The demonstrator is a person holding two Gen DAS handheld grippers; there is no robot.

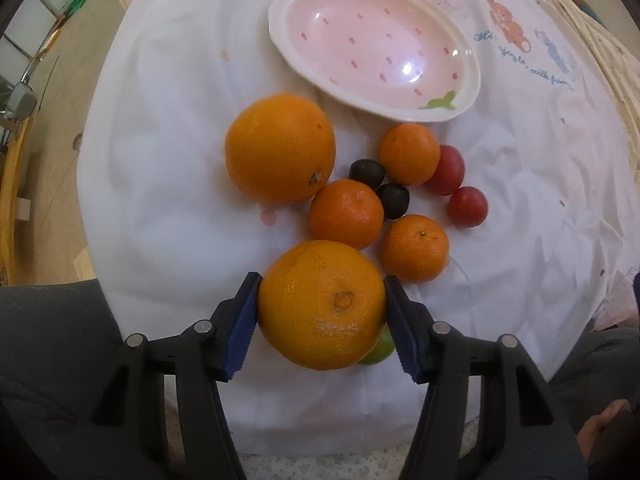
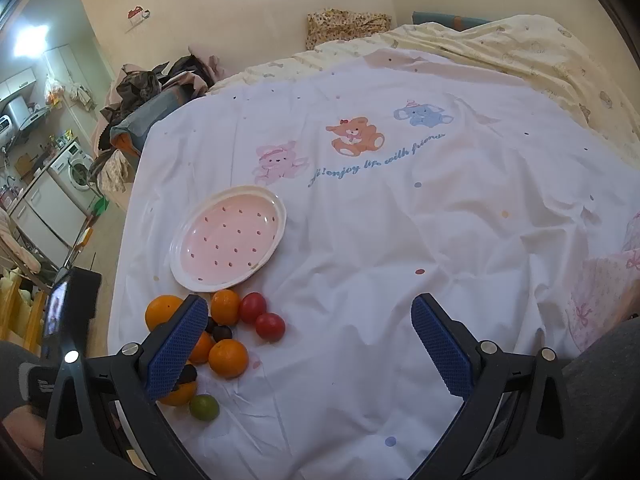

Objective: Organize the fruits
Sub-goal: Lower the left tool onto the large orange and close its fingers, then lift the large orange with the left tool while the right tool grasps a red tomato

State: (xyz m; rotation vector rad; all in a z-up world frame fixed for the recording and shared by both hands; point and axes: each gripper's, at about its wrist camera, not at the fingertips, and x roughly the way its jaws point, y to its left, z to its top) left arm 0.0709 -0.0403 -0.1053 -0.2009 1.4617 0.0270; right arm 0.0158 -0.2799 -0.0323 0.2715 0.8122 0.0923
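Blue-padded left gripper tight around large orange; right gripper wide, unladen

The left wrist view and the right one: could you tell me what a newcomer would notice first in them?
First, the big orange clamped between the left gripper's blue pads, close to the camera, with a lime peeking out behind it. Just beyond lies a cluster of fruit on the white sheet, and past that an empty pink dish. The right gripper hangs open over bare sheet.
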